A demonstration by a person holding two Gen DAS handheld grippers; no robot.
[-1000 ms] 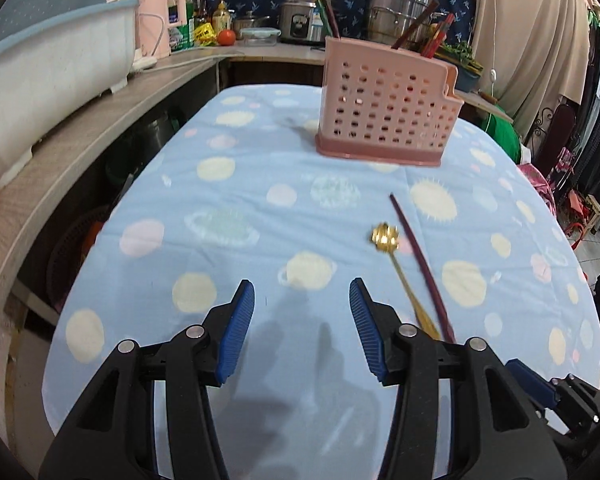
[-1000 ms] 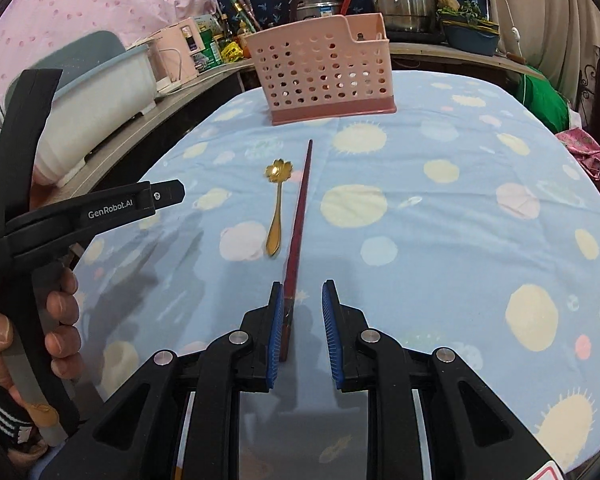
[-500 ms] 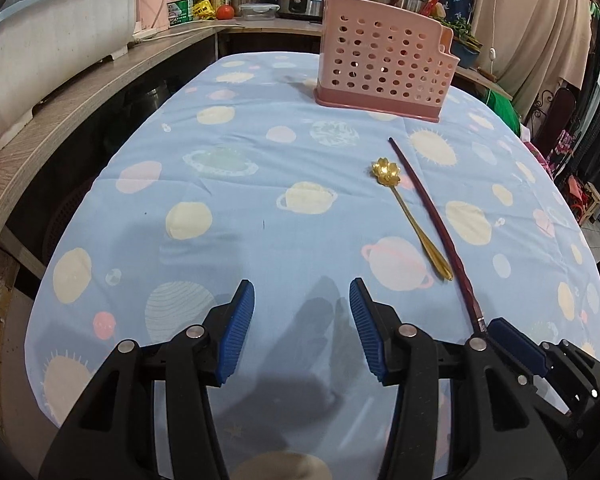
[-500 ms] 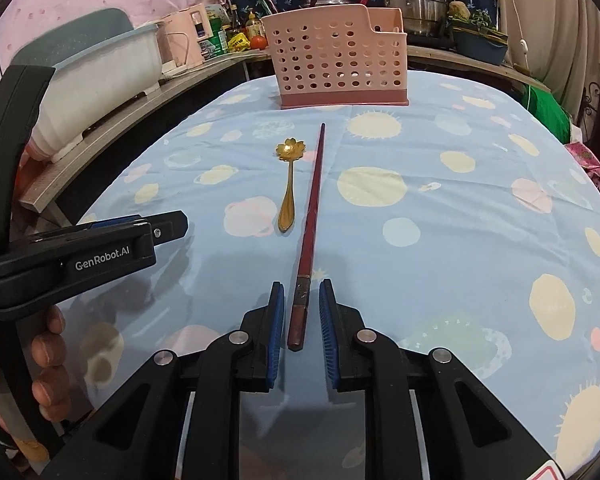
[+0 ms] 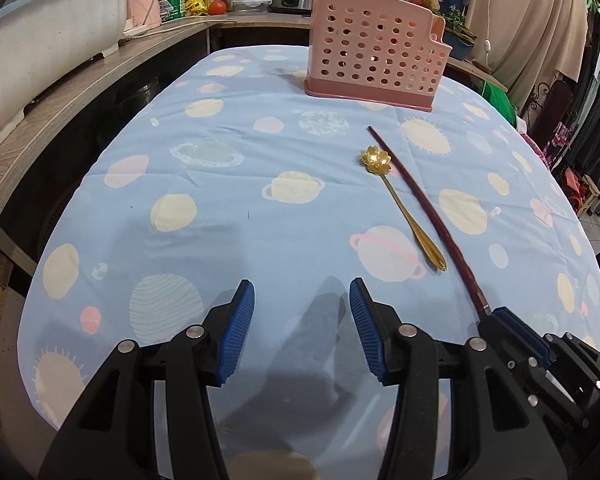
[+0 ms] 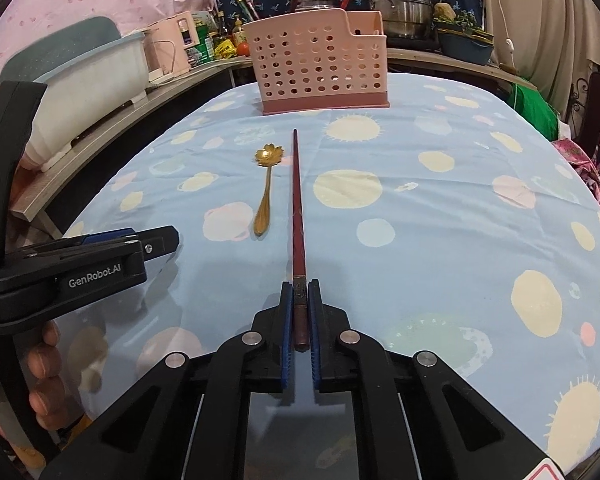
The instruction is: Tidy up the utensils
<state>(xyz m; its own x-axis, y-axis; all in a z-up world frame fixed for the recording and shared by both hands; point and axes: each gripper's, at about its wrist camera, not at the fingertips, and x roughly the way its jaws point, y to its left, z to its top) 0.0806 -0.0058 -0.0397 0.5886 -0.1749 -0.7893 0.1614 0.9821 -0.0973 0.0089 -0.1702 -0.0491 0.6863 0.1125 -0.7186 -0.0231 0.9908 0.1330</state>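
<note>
Chopstick (image 6: 298,204) and spoon (image 6: 265,188) lay side by side on the tablecloth (image 6: 440,220), both in front of the pink basket (image 6: 320,76) and pointing toward it, the spoon just left of the chopstick. The right gripper (image 6: 299,300) had its jaws closed almost fully on the chopstick's thick end, the end farthest from the basket, probably so the thin tip could lead into the basket. The left gripper (image 5: 302,320) hung over bare cloth well short of the basket, jaws wide apart and holding nothing, seemingly kept out of the way and free for the spoon.
</note>
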